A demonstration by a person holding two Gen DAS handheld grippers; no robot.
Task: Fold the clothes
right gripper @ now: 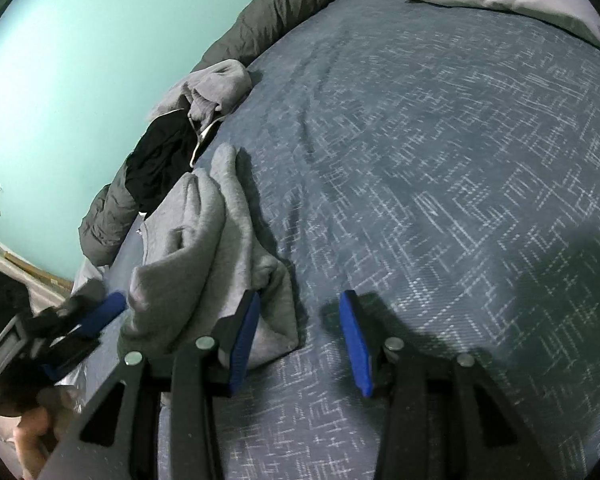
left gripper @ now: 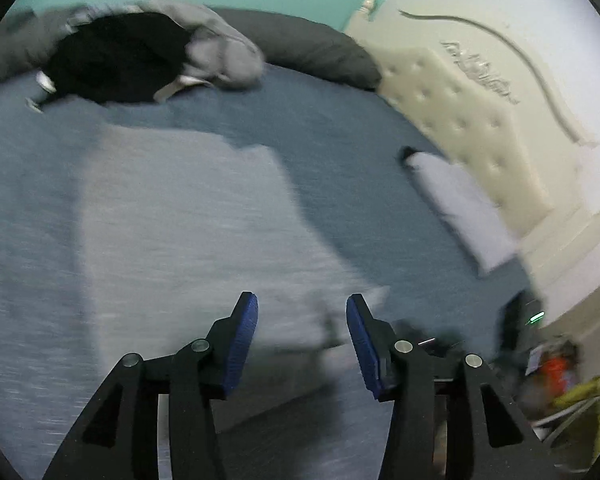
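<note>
Grey fleece, a hooded sweatshirt (right gripper: 208, 256), lay bunched near the bed's (right gripper: 440, 168) edge on the patterned blue bedspread, likely placed there for folding, apart from the pile of black and grey clothes (right gripper: 180, 136) against the dark duvet (right gripper: 284, 12). The right gripper (right gripper: 300, 332) hovered with jaws apart and empty, one pad just beside the sweatshirt's hem. The left gripper (left gripper: 302, 340) stood parted over the blurred garment, clamping nothing, seemingly ready for a fresh hold.

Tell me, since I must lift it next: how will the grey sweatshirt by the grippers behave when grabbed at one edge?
The grey sweatshirt lies bunched in soft folds, so it will probably droop and unfold. Its fleecy cloth looks thick, likely grippy, not slippery, and it may drag on the bedspread.
</note>
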